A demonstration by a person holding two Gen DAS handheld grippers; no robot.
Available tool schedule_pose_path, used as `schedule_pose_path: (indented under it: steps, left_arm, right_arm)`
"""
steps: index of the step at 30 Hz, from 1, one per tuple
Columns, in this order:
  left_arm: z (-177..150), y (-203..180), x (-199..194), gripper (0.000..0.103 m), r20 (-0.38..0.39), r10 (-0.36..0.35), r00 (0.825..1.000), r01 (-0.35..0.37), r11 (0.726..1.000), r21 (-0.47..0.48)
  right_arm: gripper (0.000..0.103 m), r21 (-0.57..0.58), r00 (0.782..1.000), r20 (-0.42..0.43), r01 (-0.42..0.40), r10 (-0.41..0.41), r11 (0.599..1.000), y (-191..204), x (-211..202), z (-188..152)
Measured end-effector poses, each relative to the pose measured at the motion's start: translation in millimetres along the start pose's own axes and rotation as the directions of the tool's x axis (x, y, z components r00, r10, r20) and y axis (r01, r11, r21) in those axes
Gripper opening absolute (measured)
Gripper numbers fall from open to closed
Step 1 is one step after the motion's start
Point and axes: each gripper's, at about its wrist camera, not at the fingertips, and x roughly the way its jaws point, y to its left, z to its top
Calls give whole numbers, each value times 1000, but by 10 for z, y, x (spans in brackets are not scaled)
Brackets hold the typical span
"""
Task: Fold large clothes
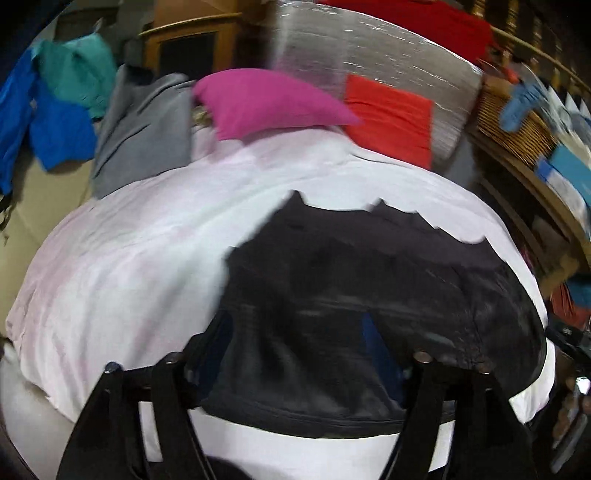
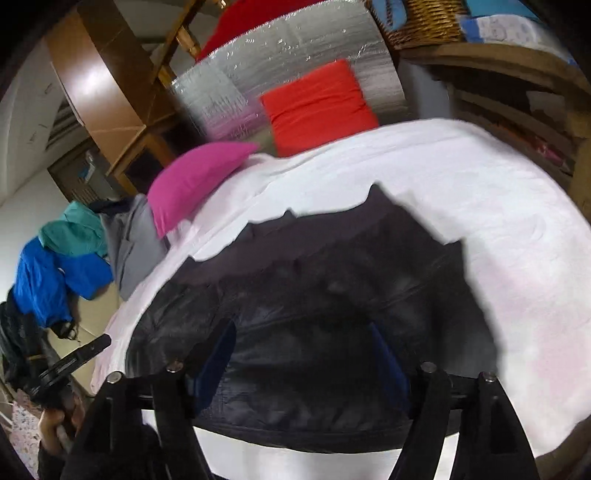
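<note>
Left wrist view: dark garment (image 1: 369,280) lies spread on the white sheet (image 1: 147,266) of the bed, its hem nearest the camera. Left gripper (image 1: 295,354) is open, fingers wide apart w/ the garment between and beneath them; blur is heavy, so can't tell if the tips touch the cloth. Behind: pink pillow (image 1: 266,103), orange pillow (image 1: 391,114), grey cloth (image 1: 140,136), blue and teal clothes (image 1: 55,107) at far left.

Right wrist view: same dark garment (image 2: 332,295) on the sheet (image 2: 480,206). Right gripper (image 2: 303,362) also open, fingers spread over the hem. Left gripper (image 2: 70,365) shows at lower left, beside the bed edge. Wicker basket (image 2: 424,22) sits top right.
</note>
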Motion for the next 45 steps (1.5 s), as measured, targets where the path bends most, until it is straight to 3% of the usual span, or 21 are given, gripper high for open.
schedule_pose_path:
  steps: [2,3,5,7,11,15,21,26,31,36,39,45]
  left_arm:
    - [-80,-86,205,80,-21,38,999,-37,999,30]
    - [-151,-133,394,80,-75,70,995,-65,996,55]
    - [-251,-201,723,81,-190,123,974,-104,989,108]
    - [-295,-236,669,81,-130,142,981,-125,983,132]
    - [-280,-287,431,81,-106,151,983,-137,982,130]
    - [-340,-454,85,81,-35,132,991,-126,980,152]
    - [-467,-648,-180,81,7,116,993,-116,976,182]
    - [-457,-652,-177,82,-1,113,994,-111,981,156]
    - [-471,-638,-159,82,-28,102,994,-98,986,132]
    - [-468,-661,-195,83,-20,93,995,-90,988,129]
    - [-465,-703,-241,93,-5,89,996,-87,986,139]
    - [-435,-737,-318,94,1,11,1000,-11,994,110]
  right_arm:
    - [82,23,997,-53,57,-56,998,-34,257,-144]
    - [82,22,991,-92,97,-94,995,-45,403,-216]
    - [82,-3,988,-71,136,-136,991,51,359,-266]
    - [82,-8,994,-38,104,-105,995,149,134,-269]
    - [89,-77,994,69,90,-85,993,374,-369,-397]
    - [91,-131,992,93,94,-83,987,537,-482,-628]
    - [91,-157,989,99,127,-112,980,689,-428,-867]
    - [91,-192,985,90,159,-144,968,740,-406,-978]
    - [102,-212,979,83,202,-188,956,749,-377,-1014]
    - [103,-230,974,82,225,-212,947,760,-392,-1020]
    - [103,-233,972,93,231,-215,945,769,-432,-1005]
    - [103,-240,965,124,254,-230,937,758,-533,-944]
